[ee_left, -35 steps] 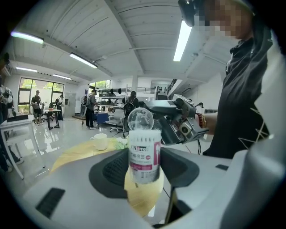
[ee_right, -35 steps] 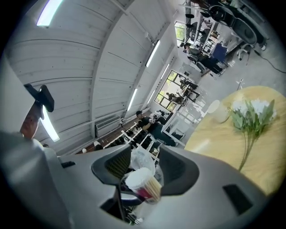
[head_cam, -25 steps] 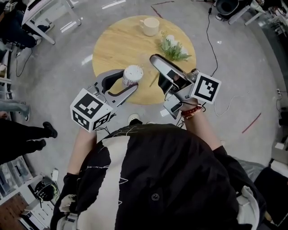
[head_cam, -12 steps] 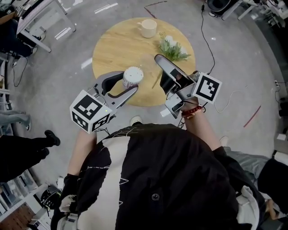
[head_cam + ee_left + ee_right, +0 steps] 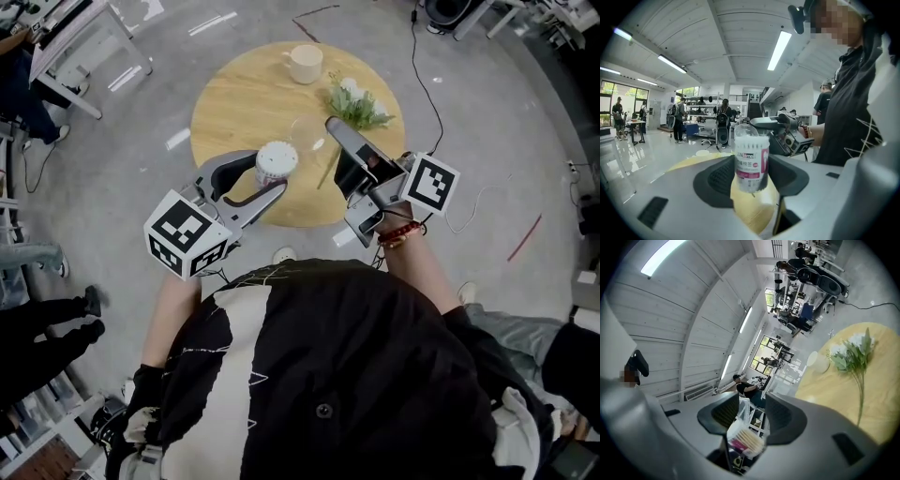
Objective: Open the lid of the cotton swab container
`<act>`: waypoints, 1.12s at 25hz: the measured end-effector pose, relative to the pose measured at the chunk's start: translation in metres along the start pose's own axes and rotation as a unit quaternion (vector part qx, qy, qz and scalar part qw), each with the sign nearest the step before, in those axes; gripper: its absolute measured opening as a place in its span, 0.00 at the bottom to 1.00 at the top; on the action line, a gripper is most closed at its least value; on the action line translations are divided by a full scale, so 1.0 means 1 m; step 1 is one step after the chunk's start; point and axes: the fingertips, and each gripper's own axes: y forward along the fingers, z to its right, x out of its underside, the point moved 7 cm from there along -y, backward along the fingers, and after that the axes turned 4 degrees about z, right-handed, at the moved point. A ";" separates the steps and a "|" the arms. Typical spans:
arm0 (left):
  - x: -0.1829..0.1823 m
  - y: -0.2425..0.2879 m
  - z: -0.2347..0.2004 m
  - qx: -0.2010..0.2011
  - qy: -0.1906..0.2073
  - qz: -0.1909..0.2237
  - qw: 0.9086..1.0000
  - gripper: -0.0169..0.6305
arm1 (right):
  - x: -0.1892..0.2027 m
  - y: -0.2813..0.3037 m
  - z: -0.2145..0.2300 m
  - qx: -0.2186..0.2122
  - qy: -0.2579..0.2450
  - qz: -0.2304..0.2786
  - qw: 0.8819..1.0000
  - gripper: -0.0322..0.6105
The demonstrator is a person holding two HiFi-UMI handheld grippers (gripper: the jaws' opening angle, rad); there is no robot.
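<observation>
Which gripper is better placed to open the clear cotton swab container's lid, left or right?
Right. Left gripper clamps the clear pink-labelled container; right gripper, jaws just closing, straddles its transparent lid.

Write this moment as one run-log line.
left claw: grips cotton swab container | right claw: jaws just closing, raised lid between them

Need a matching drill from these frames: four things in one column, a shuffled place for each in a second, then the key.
Things:
1. cream ceramic mug
2. white flowers with green leaves
3. clear plastic cotton swab container with pink label
4. red bead bracelet

Places:
A. clamped between the jaws of the left gripper
B. on the person's right wrist
C. at the far edge of the round wooden table
D. lying on the table's right part, in the head view

Pairs: 1-C, 2-D, 3-A, 4-B
</observation>
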 end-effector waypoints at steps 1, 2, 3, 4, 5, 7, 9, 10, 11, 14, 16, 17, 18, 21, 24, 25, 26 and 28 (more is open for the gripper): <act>0.000 0.000 0.000 0.001 0.000 0.002 1.000 0.39 | 0.000 -0.001 0.001 0.003 0.003 0.003 1.000 0.33; -0.001 0.000 -0.001 0.002 0.001 0.004 1.000 0.39 | 0.000 -0.001 0.002 0.006 0.007 0.006 1.000 0.32; -0.001 0.000 -0.001 0.003 0.002 0.006 1.000 0.39 | 0.001 -0.002 0.003 0.008 0.010 0.009 1.000 0.32; -0.002 -0.001 -0.001 0.004 0.002 0.008 1.000 0.39 | 0.001 -0.002 0.004 0.009 0.013 0.011 1.000 0.31; -0.004 -0.001 -0.001 0.006 0.002 0.009 1.000 0.39 | 0.001 -0.002 0.004 0.010 0.016 0.012 1.000 0.31; -0.006 -0.002 -0.001 0.010 0.000 0.014 1.000 0.39 | 0.000 -0.002 0.004 0.012 0.022 0.014 1.000 0.31; -0.008 -0.002 -0.002 0.013 -0.004 0.020 1.000 0.39 | 0.001 -0.002 0.006 0.015 0.029 0.016 0.999 0.30; -0.008 -0.002 -0.003 0.015 -0.006 0.023 1.000 0.39 | 0.001 -0.003 0.008 0.016 0.032 0.016 0.999 0.30; -0.008 -0.001 -0.003 0.016 -0.007 0.025 1.000 0.39 | 0.001 -0.003 0.010 0.017 0.035 0.016 0.999 0.29; -0.008 0.000 -0.005 0.019 -0.009 0.028 0.999 0.39 | 0.002 -0.003 0.015 0.022 0.039 0.014 0.999 0.28; -0.009 0.001 -0.006 0.020 -0.011 0.031 0.999 0.39 | 0.003 -0.002 0.017 0.025 0.039 0.012 0.999 0.27; -0.010 0.002 -0.008 0.021 -0.012 0.033 0.999 0.39 | 0.003 -0.002 0.018 0.027 0.040 0.011 0.999 0.27; -0.011 0.002 -0.010 0.022 -0.013 0.035 0.999 0.39 | 0.003 -0.001 0.020 0.029 0.041 0.009 0.999 0.27; -0.013 0.004 -0.018 0.023 -0.014 0.041 0.999 0.39 | 0.005 0.004 0.026 0.036 0.044 0.004 0.998 0.26; -0.014 0.008 -0.022 0.026 -0.012 0.042 0.999 0.39 | 0.007 0.006 0.032 0.043 0.048 -0.002 0.998 0.25; -0.014 0.009 -0.024 0.027 -0.010 0.041 0.999 0.39 | 0.008 0.006 0.034 0.045 0.050 -0.003 0.998 0.25; -0.014 0.010 -0.025 0.027 -0.009 0.040 0.999 0.39 | 0.009 0.006 0.036 0.047 0.051 -0.004 0.998 0.25; -0.013 0.012 -0.025 0.030 -0.007 0.037 0.999 0.39 | 0.009 0.004 0.037 0.051 0.055 -0.003 0.997 0.25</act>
